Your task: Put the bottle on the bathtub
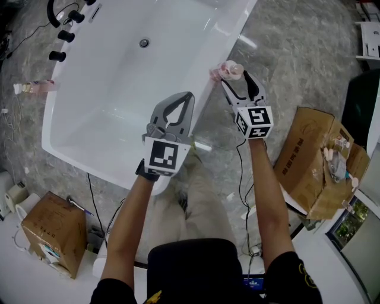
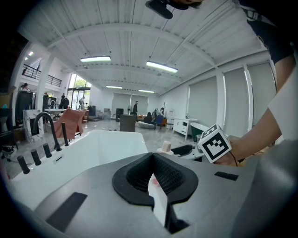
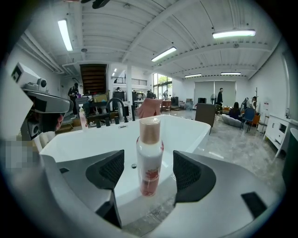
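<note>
An open showroom-like hall: a freestanding bathtub (image 1: 119, 89) on marble floor (image 1: 297, 53), cardboard boxes (image 1: 306, 157), strip lights (image 3: 233, 33).

tub basin (image 1: 124, 89) open | rim: bottle (image 3: 149, 158) (upright) | taps (image 1: 66, 35) far end

bathtub (image 1: 119, 89): far end cut off by top edge of head view; faucet (image 1: 54, 13) arc clipped there too. bottle (image 1: 230, 70): lower body hidden behind right hand-held gripper (image 1: 236, 82) in head view, base contact with rim not visible there. left gripper view: only bottle cap shows. label print too blurred to read in right gripper view. cardboard box (image 1: 306, 157): contents too small to tell. distant people (image 3: 220, 98) in hall too small to make out.
</note>
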`<state>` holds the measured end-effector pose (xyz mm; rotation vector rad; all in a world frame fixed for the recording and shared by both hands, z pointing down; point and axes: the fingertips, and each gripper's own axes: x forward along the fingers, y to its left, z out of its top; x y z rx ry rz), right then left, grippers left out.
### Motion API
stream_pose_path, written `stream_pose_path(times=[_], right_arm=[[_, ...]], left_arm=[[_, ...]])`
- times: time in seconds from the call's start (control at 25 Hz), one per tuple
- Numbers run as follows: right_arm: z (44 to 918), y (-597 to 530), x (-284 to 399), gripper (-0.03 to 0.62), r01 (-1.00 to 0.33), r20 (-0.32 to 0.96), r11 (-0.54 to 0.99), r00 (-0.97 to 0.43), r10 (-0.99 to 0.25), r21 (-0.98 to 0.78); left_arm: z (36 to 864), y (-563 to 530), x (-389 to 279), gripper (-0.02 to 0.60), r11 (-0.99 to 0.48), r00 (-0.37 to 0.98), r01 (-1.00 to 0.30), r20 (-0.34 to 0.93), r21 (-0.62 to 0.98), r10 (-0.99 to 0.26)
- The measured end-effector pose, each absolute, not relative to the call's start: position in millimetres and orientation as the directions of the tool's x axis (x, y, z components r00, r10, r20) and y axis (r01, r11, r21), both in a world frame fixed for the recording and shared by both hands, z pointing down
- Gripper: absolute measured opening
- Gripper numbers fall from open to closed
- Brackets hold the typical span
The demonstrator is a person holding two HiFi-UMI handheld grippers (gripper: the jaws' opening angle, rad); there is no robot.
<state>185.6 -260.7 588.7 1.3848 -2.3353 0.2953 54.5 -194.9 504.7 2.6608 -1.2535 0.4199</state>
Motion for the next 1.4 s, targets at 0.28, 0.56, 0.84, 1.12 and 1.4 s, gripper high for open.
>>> stream_pose_path(times=[0.28, 0.56, 0.84, 1.12, 1.4], right_arm=[[574.0, -246.8, 191.4, 0.245, -0.893, 0.426, 0.448, -0.393, -0.815, 0.033], [539.7, -222.3, 194.7, 0.063, -0.932, 0.426, 0.362, -0.315, -0.848, 0.031], [465.1, -164.8, 189.1, 0.000, -0.955, 0.437, 0.296, -0.270, -0.858, -0.008], [375.1, -77.1, 170.8, -0.002, -0.965, 0.382, 0.255, -0.257, -0.888, -0.055], [290.5, 15.6, 169.7, -0.002, -0.973, 0.309, 0.223, -0.228, -0.923, -0.053]], left_arm=[[492.9, -185.5, 50.8, 0.018, -0.636, 0.610, -0.771, 0.316, 0.025, -0.727], [462.1, -166.8, 32.2, 0.018, -0.645, 0.606, -0.764, 0.329, -0.010, -0.724], [399.4, -123.9, -1.7, 0.018, -0.653, 0.619, -0.758, 0.311, -0.006, -0.721], [335.1, -76.0, -33.1, 0.018, -0.634, 0.602, -0.773, 0.297, -0.014, -0.741], [262.4, -18.8, -31.0, 0.018, -0.651, 0.634, -0.759, 0.218, -0.009, -0.742]])
